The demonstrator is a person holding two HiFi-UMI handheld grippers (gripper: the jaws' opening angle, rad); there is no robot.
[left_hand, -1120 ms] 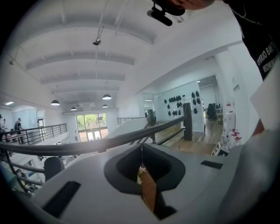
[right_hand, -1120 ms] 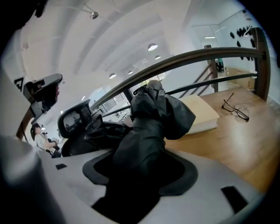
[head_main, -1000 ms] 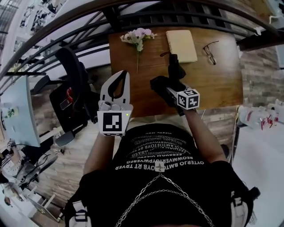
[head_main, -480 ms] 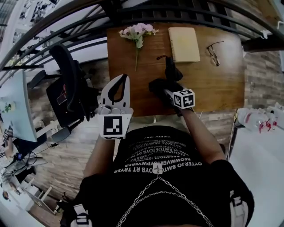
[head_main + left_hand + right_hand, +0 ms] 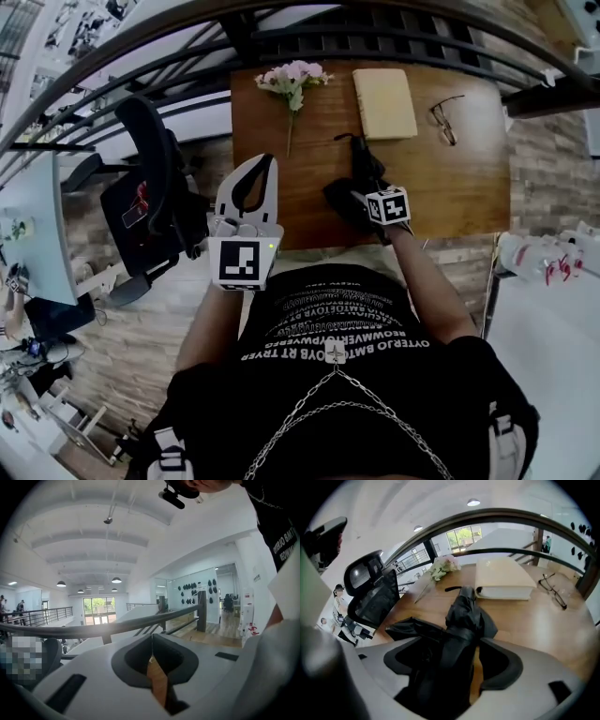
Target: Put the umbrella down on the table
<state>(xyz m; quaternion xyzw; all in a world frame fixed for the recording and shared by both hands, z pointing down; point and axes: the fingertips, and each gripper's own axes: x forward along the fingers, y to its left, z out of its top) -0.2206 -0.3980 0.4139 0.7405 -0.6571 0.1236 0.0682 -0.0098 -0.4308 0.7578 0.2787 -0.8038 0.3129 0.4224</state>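
The black folded umbrella (image 5: 361, 171) lies lengthwise on the wooden table (image 5: 450, 187), its strap end toward the book. My right gripper (image 5: 349, 194) points steeply down over its near end. In the right gripper view the umbrella (image 5: 461, 616) runs between the jaws of the right gripper (image 5: 454, 654), which are opening; a strip of bare wood shows between the fabric and the right-hand jaw. My left gripper (image 5: 262, 161) hovers off the table's near left corner, jaws together and nothing in them. In the left gripper view the left gripper (image 5: 151, 637) shows only a thin slit.
A cream book (image 5: 384, 101), spectacles (image 5: 442, 117) and a bunch of pink flowers (image 5: 292, 79) lie along the table's far side. A black office chair (image 5: 155, 187) stands left of the table. A dark railing (image 5: 375, 28) runs behind it.
My right gripper has sunk toward the table with the umbrella, and its jaws have spread. The left gripper has stayed in place.
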